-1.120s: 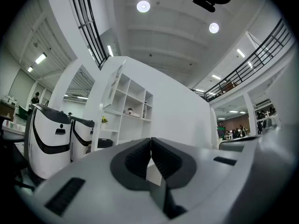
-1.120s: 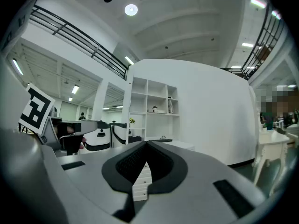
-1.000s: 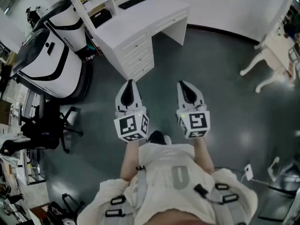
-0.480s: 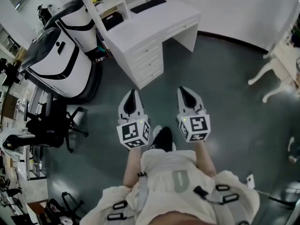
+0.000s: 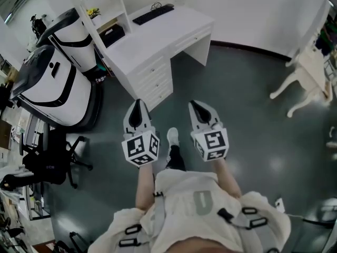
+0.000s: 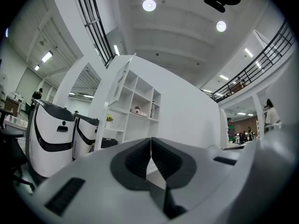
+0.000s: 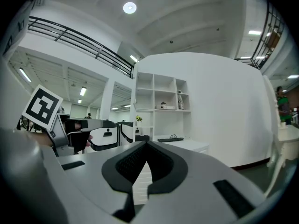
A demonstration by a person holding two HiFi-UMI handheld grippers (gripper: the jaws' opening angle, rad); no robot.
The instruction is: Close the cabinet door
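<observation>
You wear a pale cream short-sleeved top point(image 5: 184, 186) with a grey figure printed on the chest. Light grey harness straps point(image 5: 157, 210) with black buckles point(image 5: 129, 226) cross it, and past its far hem show a dark trouser leg point(image 5: 176, 159) and a white shoe point(image 5: 172, 136). Your left gripper point(image 5: 137, 105) and right gripper point(image 5: 196, 107) have light grey, pointed shells with black ribbed jaw linings, and a white cube point(image 5: 140, 147) printed with black square markers sits at the near end of each.
</observation>
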